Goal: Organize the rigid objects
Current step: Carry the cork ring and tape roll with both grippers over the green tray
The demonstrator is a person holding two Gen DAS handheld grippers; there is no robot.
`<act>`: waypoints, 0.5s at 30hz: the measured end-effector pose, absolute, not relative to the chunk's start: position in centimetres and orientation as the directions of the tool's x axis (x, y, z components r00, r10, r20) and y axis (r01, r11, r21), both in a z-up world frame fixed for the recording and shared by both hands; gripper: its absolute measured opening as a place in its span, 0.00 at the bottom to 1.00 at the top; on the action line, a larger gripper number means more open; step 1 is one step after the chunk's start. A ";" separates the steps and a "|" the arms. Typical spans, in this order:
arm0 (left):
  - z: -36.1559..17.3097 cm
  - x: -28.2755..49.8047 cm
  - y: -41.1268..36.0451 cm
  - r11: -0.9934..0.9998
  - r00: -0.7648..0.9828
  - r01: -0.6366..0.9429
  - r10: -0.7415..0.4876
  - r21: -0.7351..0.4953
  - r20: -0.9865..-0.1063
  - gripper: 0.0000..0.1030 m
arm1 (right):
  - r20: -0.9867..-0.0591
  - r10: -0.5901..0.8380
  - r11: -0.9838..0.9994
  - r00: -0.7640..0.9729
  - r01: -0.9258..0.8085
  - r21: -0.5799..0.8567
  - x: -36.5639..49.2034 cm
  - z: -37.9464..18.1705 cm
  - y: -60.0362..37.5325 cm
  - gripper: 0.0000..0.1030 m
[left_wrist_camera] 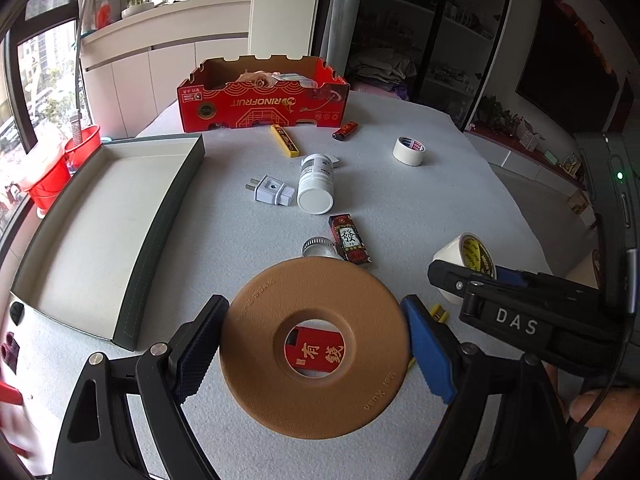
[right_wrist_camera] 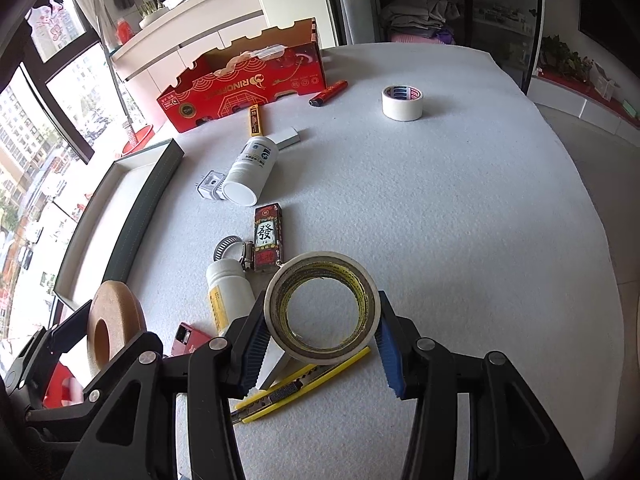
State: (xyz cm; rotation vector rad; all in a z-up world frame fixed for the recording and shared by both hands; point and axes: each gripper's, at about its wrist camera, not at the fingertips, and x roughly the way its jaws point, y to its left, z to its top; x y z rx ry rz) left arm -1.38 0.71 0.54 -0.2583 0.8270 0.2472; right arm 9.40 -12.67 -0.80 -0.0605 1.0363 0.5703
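Now the left claw [left_wrist_camera: 314, 354] is clamped on a tan ring [left_wrist_camera: 280, 312] above the counter [left_wrist_camera: 420, 200]; the right claw [right_wrist_camera: 322, 350] grips a tape roll [right_wrist_camera: 322, 306] over a yellow utility knife [right_wrist_camera: 304, 384].

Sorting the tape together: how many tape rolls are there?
2: one roll in the right gripper, one white roll standing far right on the table. The red box may hide more.

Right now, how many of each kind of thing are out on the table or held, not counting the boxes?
Tape rolls: 2
Bottles: 2
Lighters: 3
Yellow knives: 2
Plug: 1
Hose clamp: 1
Brown ring: 1
White block: 1
Total: 13
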 end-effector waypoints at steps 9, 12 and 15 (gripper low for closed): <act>5.1 -4.0 2.0 0.923 0.723 -0.339 0.132 -0.182 -0.678 0.86 | -0.777 0.475 0.825 0.413 -0.517 0.230 7.8 3.2 -11.7 0.48; 6.6 -4.8 2.9 0.917 0.736 -0.355 0.154 -0.182 -0.659 0.86 | -0.754 0.506 0.805 0.420 -0.544 0.237 7.2 4.9 -10.8 0.48; 8.1 -5.7 3.8 0.910 0.751 -0.377 0.193 -0.171 -0.632 0.86 | -0.733 0.536 0.781 0.418 -0.576 0.241 6.7 6.2 -9.4 0.48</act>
